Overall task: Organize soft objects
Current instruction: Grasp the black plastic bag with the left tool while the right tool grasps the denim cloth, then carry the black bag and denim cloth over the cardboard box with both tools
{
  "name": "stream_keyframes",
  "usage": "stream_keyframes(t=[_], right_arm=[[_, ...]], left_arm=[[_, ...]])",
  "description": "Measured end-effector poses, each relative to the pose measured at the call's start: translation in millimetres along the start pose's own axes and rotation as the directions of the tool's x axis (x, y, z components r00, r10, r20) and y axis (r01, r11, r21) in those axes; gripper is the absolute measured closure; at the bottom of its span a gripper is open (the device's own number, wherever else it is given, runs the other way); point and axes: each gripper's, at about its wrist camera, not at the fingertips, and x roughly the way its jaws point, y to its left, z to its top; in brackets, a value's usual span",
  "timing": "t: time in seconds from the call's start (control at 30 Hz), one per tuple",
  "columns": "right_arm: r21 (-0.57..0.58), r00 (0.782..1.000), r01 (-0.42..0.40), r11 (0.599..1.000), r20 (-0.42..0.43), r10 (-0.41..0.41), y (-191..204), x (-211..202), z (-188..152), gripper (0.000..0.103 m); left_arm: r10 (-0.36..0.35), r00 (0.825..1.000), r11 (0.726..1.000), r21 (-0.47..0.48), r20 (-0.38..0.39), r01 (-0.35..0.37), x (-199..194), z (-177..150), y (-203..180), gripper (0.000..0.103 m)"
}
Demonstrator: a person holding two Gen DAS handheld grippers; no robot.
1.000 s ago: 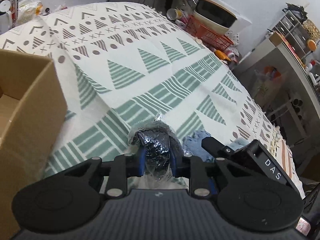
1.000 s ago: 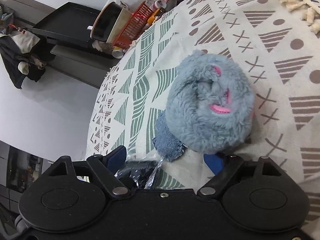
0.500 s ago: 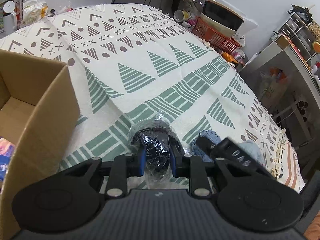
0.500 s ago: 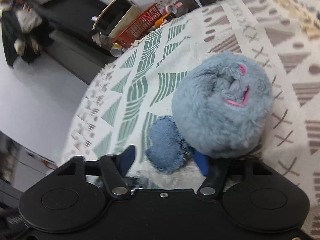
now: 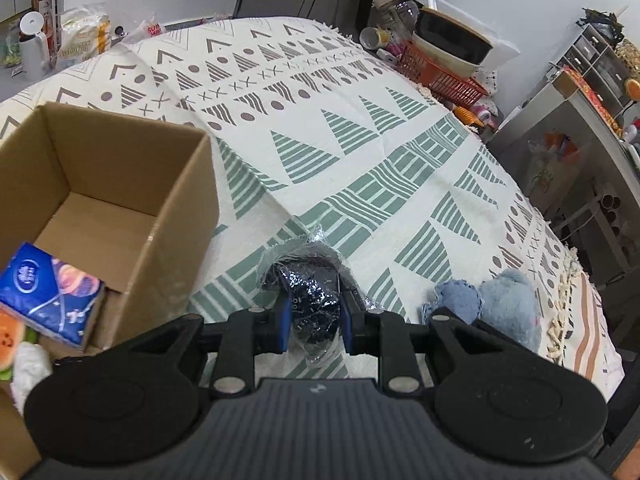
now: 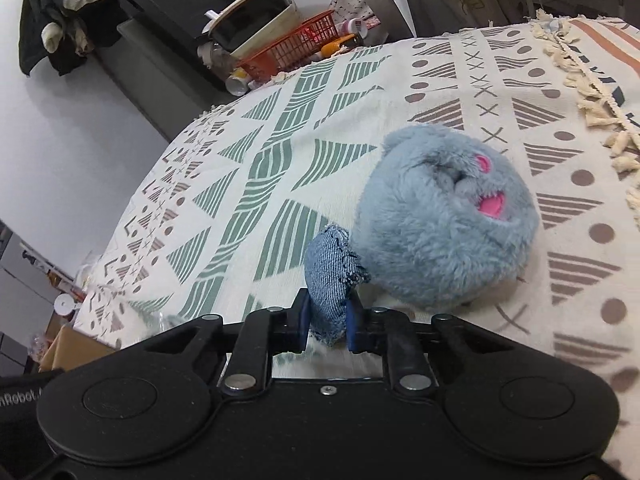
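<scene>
My left gripper is shut on a black soft item wrapped in clear plastic, held just above the patterned cloth. Left of it stands an open cardboard box with a blue tissue pack inside. My right gripper is shut on a small denim pouch, which lies against a fluffy grey-blue plush with pink marks. In the left wrist view the denim pouch and the plush sit at the right, near the fringed edge of the cloth.
The patterned table cloth covers the whole table. A red basket with bowls stands past the far right edge. Bottles and packets stand at the far left. A metal shelf is on the right beside the table.
My right gripper has closed on the denim pouch, after standing open around the plush and pouch. My left gripper has risen and turned left with the black wrapped item, showing the inside of the box.
</scene>
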Motion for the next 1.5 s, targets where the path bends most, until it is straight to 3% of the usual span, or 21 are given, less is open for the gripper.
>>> stream_keyframes(t=[0.2,0.77,1.23,1.5], right_arm=[[-0.089,0.999,0.01,0.996,0.031,-0.007,13.8,-25.8,-7.4,0.086],[-0.05,0.993,-0.013,0.999,0.116,0.019,20.6,-92.5,-22.5,0.086],[-0.147,0.988,-0.022,0.989,0.146,0.043,74.2,-131.4,-32.8,0.085],[-0.192,0.989,-0.036,0.981,0.135,0.063,107.1,-133.8,-42.4,0.085]], left_arm=[[-0.025,0.999,0.998,0.05,0.02,0.024,-22.1,0.3,2.3,0.08],[-0.138,0.985,0.98,0.157,0.099,0.122,-91.0,1.5,20.2,0.08],[-0.209,0.96,0.974,0.128,0.187,0.187,-136.1,15.6,71.4,0.079],[-0.201,0.962,0.979,0.076,0.186,0.19,-139.6,26.1,115.6,0.079]])
